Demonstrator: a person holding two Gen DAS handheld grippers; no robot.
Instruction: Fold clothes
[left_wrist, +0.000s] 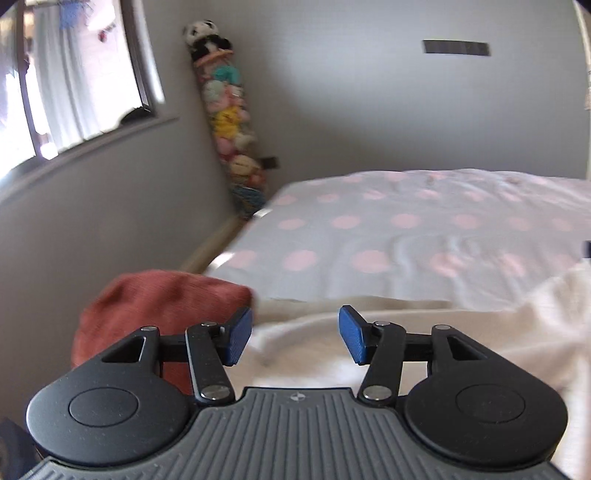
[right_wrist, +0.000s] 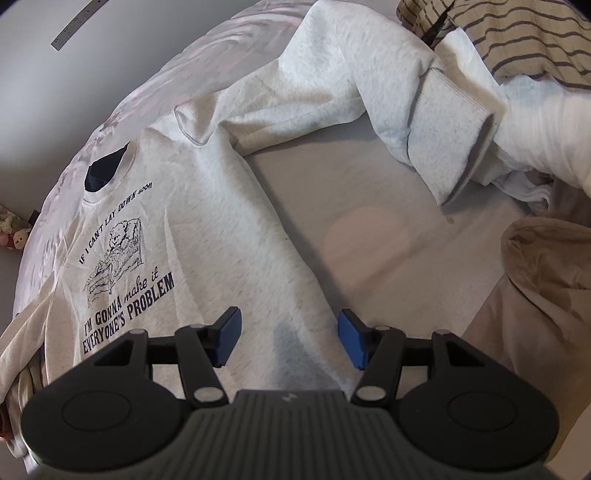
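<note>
A light grey sweatshirt (right_wrist: 207, 206) with a black printed bear and lettering lies front up on the bed. Its one sleeve (right_wrist: 373, 85) stretches to the right and ends in a ribbed cuff (right_wrist: 450, 136). My right gripper (right_wrist: 289, 339) is open and empty, hovering over the sweatshirt's lower right side. My left gripper (left_wrist: 295, 336) is open and empty, above white fabric (left_wrist: 406, 332) at the near edge of the bed.
The bed cover (left_wrist: 406, 229) is pale with pink dots. A rust-red garment (left_wrist: 155, 310) lies left of the left gripper. Beige cloth (right_wrist: 546, 295), white clothes (right_wrist: 535, 110) and striped fabric (right_wrist: 524, 33) lie at the right. A stack of plush toys (left_wrist: 229, 122) stands in the wall corner.
</note>
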